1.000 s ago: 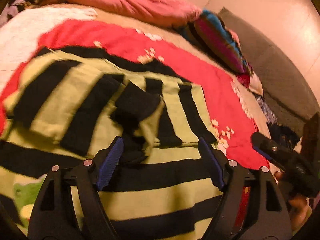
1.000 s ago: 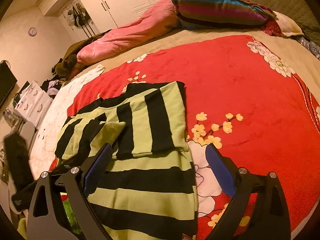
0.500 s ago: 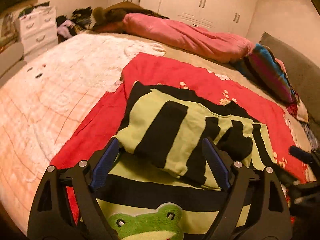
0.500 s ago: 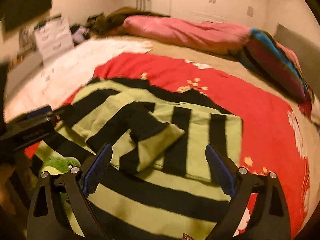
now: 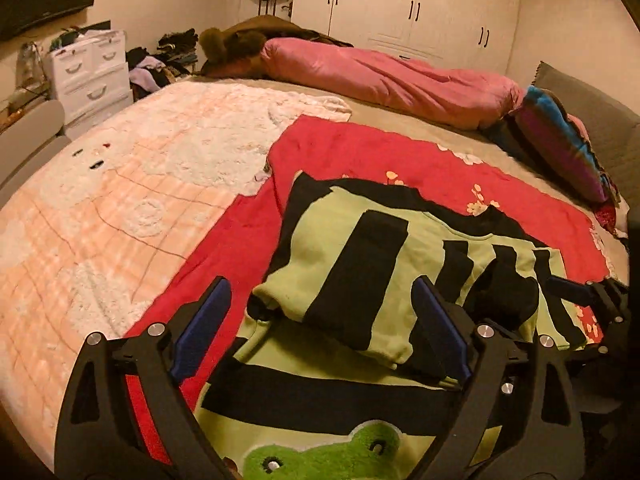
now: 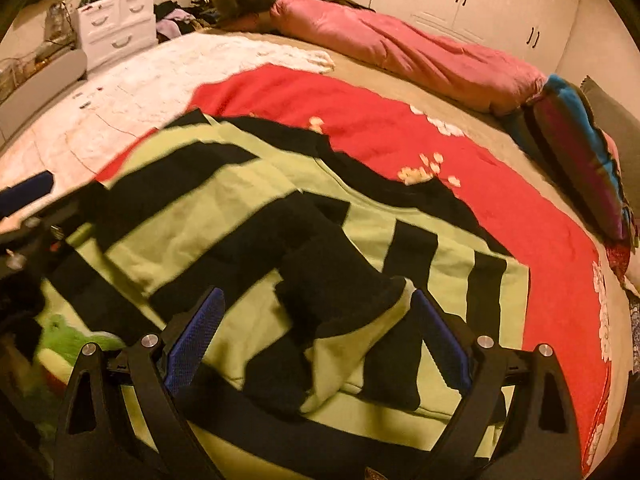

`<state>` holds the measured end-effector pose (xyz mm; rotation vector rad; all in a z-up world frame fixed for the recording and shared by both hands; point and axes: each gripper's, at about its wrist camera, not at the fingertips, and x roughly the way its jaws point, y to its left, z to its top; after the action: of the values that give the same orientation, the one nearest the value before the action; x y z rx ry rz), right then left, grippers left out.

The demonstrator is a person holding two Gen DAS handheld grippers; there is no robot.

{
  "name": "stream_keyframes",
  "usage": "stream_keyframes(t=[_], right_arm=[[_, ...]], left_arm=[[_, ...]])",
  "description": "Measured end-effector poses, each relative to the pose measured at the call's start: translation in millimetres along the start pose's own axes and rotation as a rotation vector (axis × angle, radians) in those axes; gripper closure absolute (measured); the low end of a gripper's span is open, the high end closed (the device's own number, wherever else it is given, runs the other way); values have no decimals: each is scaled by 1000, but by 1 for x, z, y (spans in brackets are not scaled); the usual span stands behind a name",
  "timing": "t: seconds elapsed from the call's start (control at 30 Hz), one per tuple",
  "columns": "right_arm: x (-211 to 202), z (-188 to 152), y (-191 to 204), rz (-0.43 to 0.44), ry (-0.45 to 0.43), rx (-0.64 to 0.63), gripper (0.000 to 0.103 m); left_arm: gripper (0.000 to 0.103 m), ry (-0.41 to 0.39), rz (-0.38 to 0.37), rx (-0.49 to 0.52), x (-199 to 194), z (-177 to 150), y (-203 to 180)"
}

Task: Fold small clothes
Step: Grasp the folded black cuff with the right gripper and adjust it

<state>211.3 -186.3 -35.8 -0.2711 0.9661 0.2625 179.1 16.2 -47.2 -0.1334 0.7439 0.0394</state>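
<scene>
A small green-and-black striped sweater (image 5: 372,280) with a green frog patch (image 5: 320,456) lies on a red flowered blanket (image 5: 360,152). Both sleeves are folded in over its body. My left gripper (image 5: 320,332) is open and empty, hovering over the sweater's left side above the folded left sleeve. My right gripper (image 6: 316,336) is open and empty over the folded right sleeve cuff (image 6: 352,340) on the sweater (image 6: 240,200). The right gripper's blue pad shows at the right edge of the left wrist view (image 5: 568,288), and the left gripper shows at the left edge of the right wrist view (image 6: 28,200).
The red blanket (image 6: 400,128) lies on a wide bed beside a white-and-peach fluffy blanket (image 5: 120,200). A pink duvet (image 5: 384,76) and a striped pillow (image 5: 560,144) lie at the far side. White drawers (image 5: 92,76) and wardrobes (image 5: 420,8) stand beyond.
Both grippers have swung round from facing the headboard side to facing the wardrobes and drawn back toward the sweater's near end. Both stayed open. The sweater has not moved.
</scene>
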Motion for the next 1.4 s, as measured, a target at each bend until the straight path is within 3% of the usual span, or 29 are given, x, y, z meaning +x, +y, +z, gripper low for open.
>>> stream_keyframes(t=[0.07,0.13,0.27,0.33,0.5,0.67,0.7,0.77,0.8,0.9,1.0,1.07,1.2,1.4], right_arm=[[7,-5,-4,-11,21,5,17],[15,-10,-10,-27,49,12,39],[23,-25,-24,3,66,72,58],[20,-31,-32,51,52,131,73],[6,-41,-65,230,1,375,78],[-13,-50,-114,519,-189,682,78],[-14,-56,-128,583,-244,776,76],[-12,-69,-150,603,-273,915,67],[-12,-74,-156,573,-257,942,56],[-9,-92,-171,437,-184,976,51],[-13,-109,-180,375,-146,1019,30],[-20,-113,-180,354,-152,1014,29],[-26,-97,-169,324,-157,945,13],[-5,-58,-149,279,-63,857,10]], left_arm=[[18,3,0,-2,1,0,0],[18,2,-2,-1,2,0,0],[18,8,1,5,3,-1,0],[18,11,0,4,4,-1,0],[18,7,-10,-13,3,0,3],[18,5,-20,-11,3,0,2],[18,6,-21,-9,3,0,1],[18,9,-23,-9,4,-1,1],[18,11,-25,-10,4,-1,0],[18,12,-31,-7,4,-1,0],[18,14,-30,-2,4,-1,-2],[18,17,-30,1,5,-2,-2],[18,16,-28,2,5,-2,-3],[18,16,-30,9,6,-4,-4]])
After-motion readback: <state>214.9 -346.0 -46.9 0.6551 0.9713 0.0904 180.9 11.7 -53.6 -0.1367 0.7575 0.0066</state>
